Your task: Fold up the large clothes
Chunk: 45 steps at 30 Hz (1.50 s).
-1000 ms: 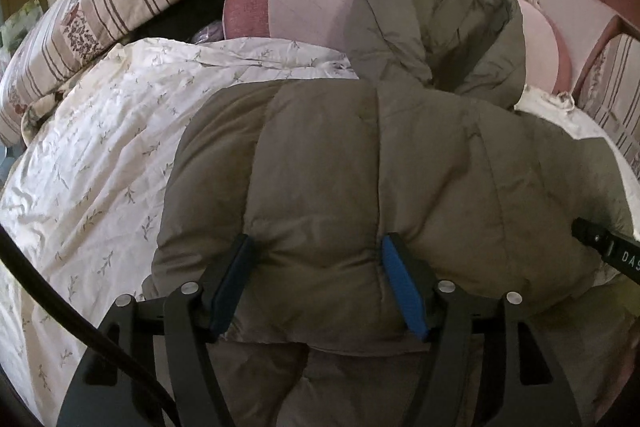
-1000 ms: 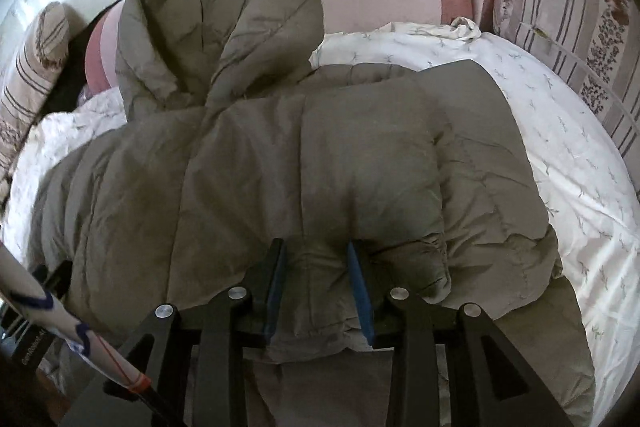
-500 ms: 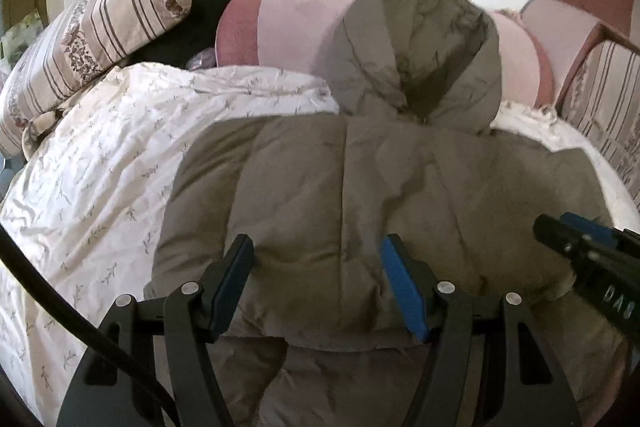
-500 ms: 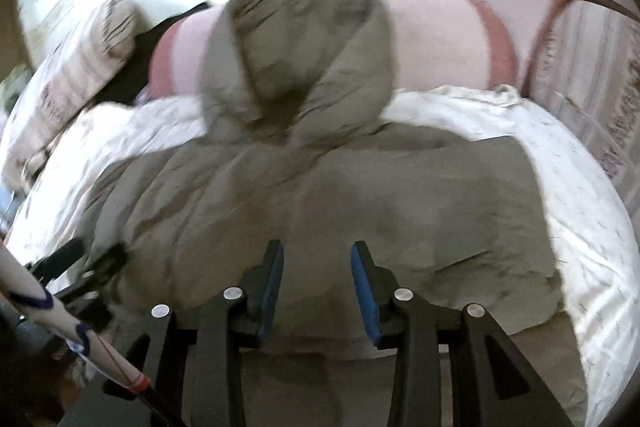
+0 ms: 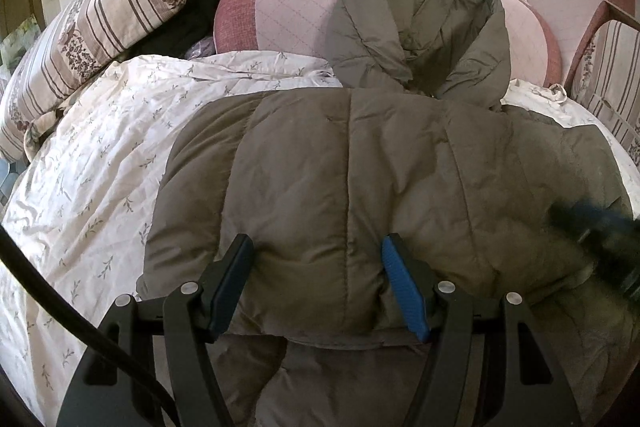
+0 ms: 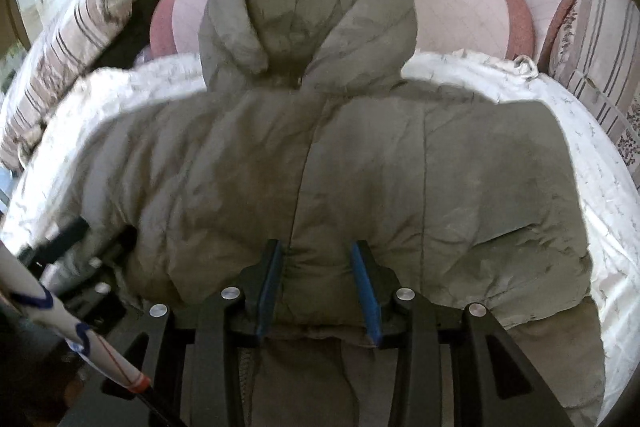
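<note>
Though set against a second ago, little altered in the jacket (image 5: 360,179) itself: spread across the bedspread (image 5: 100,155), lower part doubled up over the body, hood (image 5: 420,23) propped on the pink bolster (image 5: 288,11) at the jacket's far side. Pinched at the jacket's near folded edge by the left gripper (image 5: 316,283), jaws at middling width, pads pressed into a puffed ridge of padding, same as before. Gripped further right along that edge by the right gripper (image 6: 318,283): narrower jaws, yet a shade wider than a second ago, padding still filling the gap and touching both pads. Swung round as well, now facing the hood squarely instead of the jacket's right half. Suggests this fold laid down and a release starting on the right; probably a fresh grasp needed for the following fold. Striped pillow (image 5: 100,27) well left of the hood.
</note>
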{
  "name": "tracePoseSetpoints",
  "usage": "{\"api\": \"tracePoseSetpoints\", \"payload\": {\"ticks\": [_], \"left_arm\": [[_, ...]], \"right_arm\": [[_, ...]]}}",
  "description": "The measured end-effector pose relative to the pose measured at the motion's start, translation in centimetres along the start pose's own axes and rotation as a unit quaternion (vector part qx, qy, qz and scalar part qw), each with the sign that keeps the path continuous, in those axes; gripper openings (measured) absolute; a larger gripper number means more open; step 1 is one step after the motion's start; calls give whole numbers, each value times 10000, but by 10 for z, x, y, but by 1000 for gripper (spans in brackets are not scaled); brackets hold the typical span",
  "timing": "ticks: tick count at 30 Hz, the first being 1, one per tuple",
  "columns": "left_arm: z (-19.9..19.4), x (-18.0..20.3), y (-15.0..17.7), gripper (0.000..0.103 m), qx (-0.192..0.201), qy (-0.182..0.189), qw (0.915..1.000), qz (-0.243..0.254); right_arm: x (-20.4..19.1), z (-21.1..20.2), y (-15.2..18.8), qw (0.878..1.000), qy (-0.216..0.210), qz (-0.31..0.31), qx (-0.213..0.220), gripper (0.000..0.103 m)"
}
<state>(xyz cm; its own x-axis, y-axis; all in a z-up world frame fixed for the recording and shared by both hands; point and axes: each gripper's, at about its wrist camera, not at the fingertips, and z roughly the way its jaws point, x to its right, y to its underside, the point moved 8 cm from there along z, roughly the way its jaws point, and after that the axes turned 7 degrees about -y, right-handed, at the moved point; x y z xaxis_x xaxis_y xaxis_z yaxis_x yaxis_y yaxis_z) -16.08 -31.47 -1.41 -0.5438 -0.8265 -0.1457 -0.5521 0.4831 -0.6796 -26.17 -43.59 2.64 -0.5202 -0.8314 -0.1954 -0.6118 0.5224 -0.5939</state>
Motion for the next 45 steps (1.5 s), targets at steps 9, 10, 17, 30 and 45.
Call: {"api": "tracePoseSetpoints", "payload": {"ticks": [9, 10, 17, 30, 45], "left_arm": [[0, 1, 1, 67, 65, -93, 9999, 61], [0, 1, 1, 67, 69, -98, 9999, 65], [1, 1, 2, 67, 98, -126, 9998, 85], [1, 1, 2, 69, 100, -145, 9998, 81], [2, 2, 3, 71, 100, -148, 9998, 79]], "right_arm": [[67, -6, 0, 9952, 722, 642, 151, 45], [69, -2, 2, 9952, 669, 716, 74, 45], [66, 13, 6, 9948, 843, 553, -135, 49], [44, -13, -5, 9961, 756, 269, 374, 50], [41, 13, 8, 9968, 788, 99, -112, 54]]}}
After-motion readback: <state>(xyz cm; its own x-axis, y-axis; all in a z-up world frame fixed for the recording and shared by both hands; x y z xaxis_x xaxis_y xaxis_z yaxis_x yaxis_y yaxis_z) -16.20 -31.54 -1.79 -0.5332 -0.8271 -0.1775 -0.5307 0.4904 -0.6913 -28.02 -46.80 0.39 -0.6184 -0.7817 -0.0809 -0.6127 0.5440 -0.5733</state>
